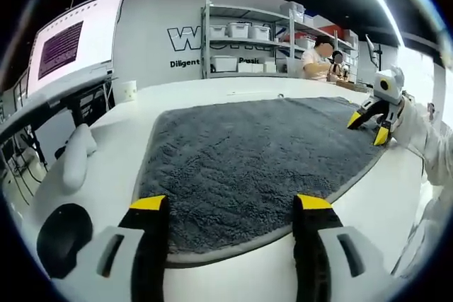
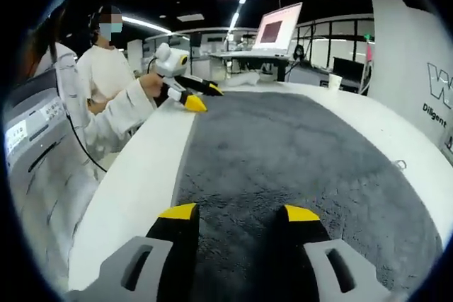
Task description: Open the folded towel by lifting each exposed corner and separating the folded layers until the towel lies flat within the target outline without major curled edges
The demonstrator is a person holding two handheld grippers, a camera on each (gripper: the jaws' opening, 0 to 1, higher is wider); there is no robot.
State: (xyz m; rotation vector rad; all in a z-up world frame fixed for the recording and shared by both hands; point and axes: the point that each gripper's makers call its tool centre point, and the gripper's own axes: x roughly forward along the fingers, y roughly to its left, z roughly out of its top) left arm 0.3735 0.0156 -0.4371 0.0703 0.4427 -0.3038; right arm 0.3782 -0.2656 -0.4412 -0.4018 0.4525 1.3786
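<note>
- The left gripper [image 1: 230, 206] hangs low over the near edge of the grey towel [image 1: 262, 160], its black, yellow-tipped jaws spread wide with nothing between them but pile and a strip of white table [image 1: 177, 97].
- The right gripper [image 2: 237, 213] sits just above the towel [image 2: 283, 167] at its own end, jaws equally parted and gripping nothing. In the left gripper view it shows at the towel's far right edge [image 1: 369, 122], held by a white-sleeved arm.
- From the right gripper view, the left gripper [image 2: 202, 97] pokes in at the towel's far corner, held by a person's hand [image 2: 150, 84].
- The towel lies spread open and flat on the table, its rounded near border without curls. Its long axis runs from one gripper toward the other.
- Bare table borders the towel on every visible side, with wide margins along the left.
- Off the towel sit a white cup [image 1: 127, 90] and a black round object [image 1: 64, 238].
</note>
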